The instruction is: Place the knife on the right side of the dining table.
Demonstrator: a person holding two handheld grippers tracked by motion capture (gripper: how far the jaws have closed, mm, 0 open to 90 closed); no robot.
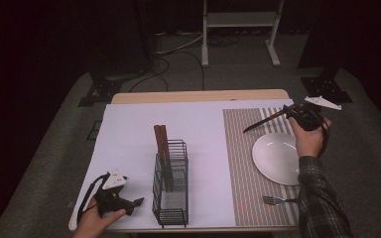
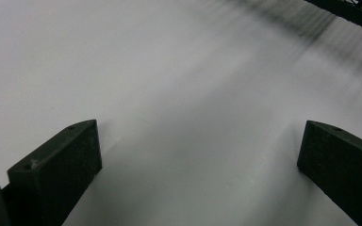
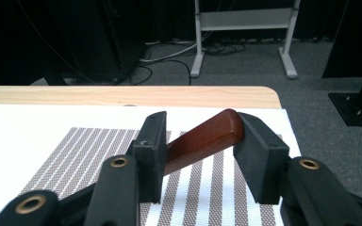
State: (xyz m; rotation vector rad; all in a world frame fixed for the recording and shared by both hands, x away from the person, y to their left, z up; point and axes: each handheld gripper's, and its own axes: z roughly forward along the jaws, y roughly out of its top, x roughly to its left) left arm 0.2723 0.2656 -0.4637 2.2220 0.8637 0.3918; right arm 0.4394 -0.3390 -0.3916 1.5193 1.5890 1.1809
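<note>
A white plate (image 1: 276, 158) and fork (image 1: 278, 200) lie on the striped placemat (image 1: 240, 163).

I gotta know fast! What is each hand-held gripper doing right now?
Left hand-held gripper: open, holding nothing, over the white table cover.
Right hand-held gripper: knife handle slanted between its jaws; grip cannot be told.

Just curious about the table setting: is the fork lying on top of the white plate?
No. In the high view the fork lies on the striped placemat, nearer the person than the plate and apart from it.
</note>
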